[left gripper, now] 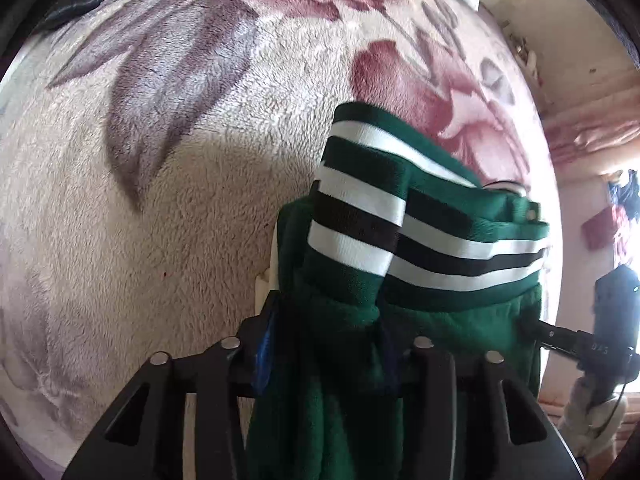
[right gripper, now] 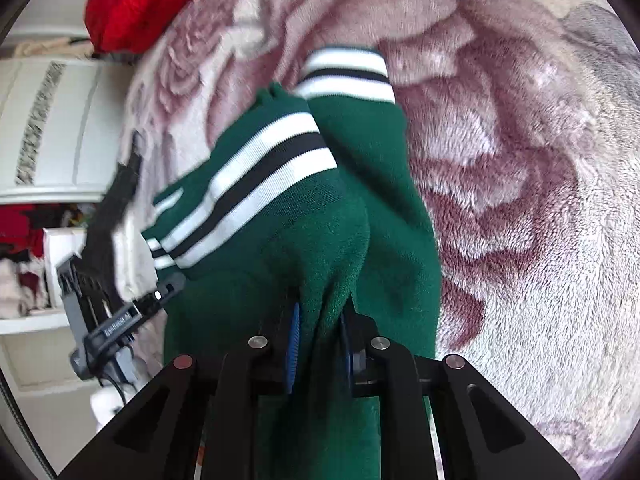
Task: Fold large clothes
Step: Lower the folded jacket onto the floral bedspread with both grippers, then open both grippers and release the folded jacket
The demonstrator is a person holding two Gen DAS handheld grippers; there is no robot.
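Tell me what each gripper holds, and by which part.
Both pinch the green garment: left gripper and right gripper each grip bunched plain green fabric below the striped bands.

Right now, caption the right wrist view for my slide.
Right claw clamps a bunched fold of the green striped garment above the floral plush blanket.

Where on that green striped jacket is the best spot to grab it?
On the plain green fleece just inside the striped rib band, coming from above. The green jacket bunches into a thick fold there, which both the left tongs and the right tongs already pinch.
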